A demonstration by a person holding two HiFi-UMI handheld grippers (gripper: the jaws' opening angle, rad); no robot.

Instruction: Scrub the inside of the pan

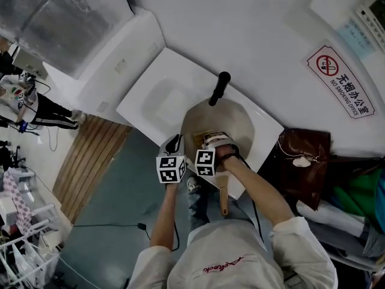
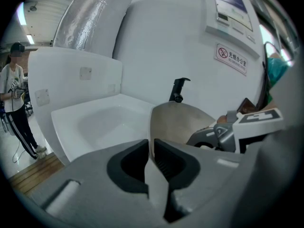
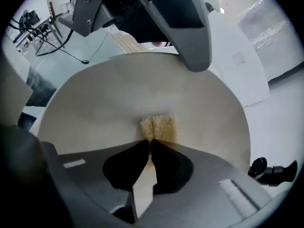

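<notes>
A beige pan [image 1: 231,122] with a black handle [image 1: 219,88] rests on the white counter. My left gripper [image 1: 175,143] is shut on the pan's near-left rim; in the left gripper view the thin rim [image 2: 151,127] runs between the jaws of the left gripper [image 2: 152,145]. My right gripper [image 1: 212,141] is inside the pan, shut on a yellow sponge [image 3: 159,128]. The right gripper [image 3: 150,144] presses the sponge against the pan's inner surface [image 3: 118,103]. The left gripper [image 3: 183,27] shows at the pan's far rim in the right gripper view.
A white basin [image 1: 157,96] lies left of the pan. A wooden handle [image 1: 224,200] sticks out over the counter's near edge. A brown bag [image 1: 305,156] stands to the right, below a wall sign [image 1: 340,80]. A person [image 2: 14,103] stands at the far left.
</notes>
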